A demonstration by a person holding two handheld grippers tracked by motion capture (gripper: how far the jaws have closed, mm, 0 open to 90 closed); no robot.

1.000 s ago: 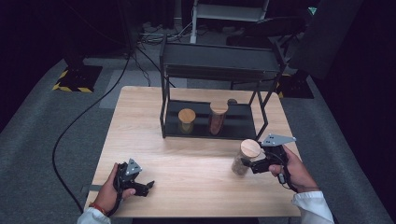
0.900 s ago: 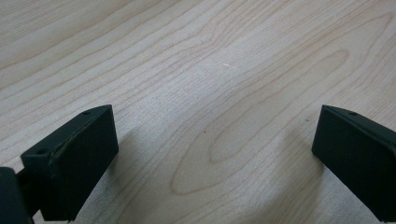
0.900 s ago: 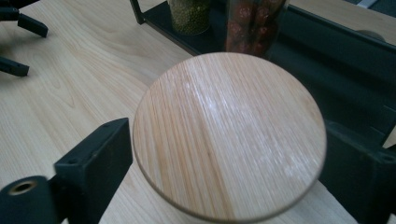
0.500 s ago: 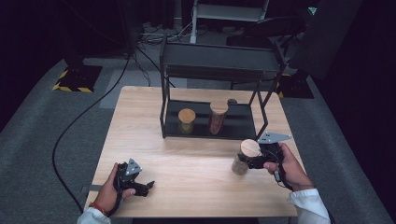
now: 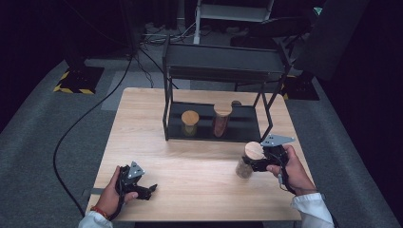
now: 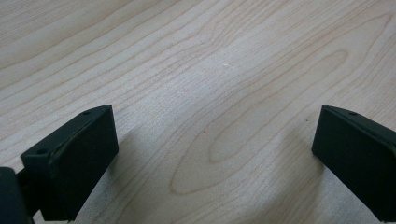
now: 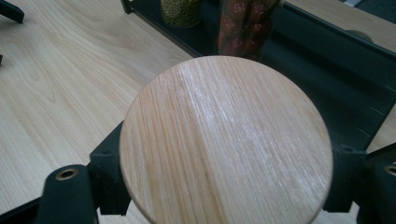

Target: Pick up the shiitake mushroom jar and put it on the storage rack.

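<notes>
Pale wooden table [image 5: 190,156] on grey carpet, dark room; black cables on the floor at far left. A black metal two-tier rack [image 5: 223,66] stands at the table's far side.

The clear glass jar with round wooden lid [image 5: 247,159] stands near the right edge, just in front of the rack. The right gripper [image 5: 260,161] has just closed; its jaws clamp the jar below the lid, one on each side.

The left gripper [image 5: 148,190] rests near-left, jaws spread wide over bare wood.

The jar's contents are hard to make out, since the lid covers them in the right gripper view.
</notes>
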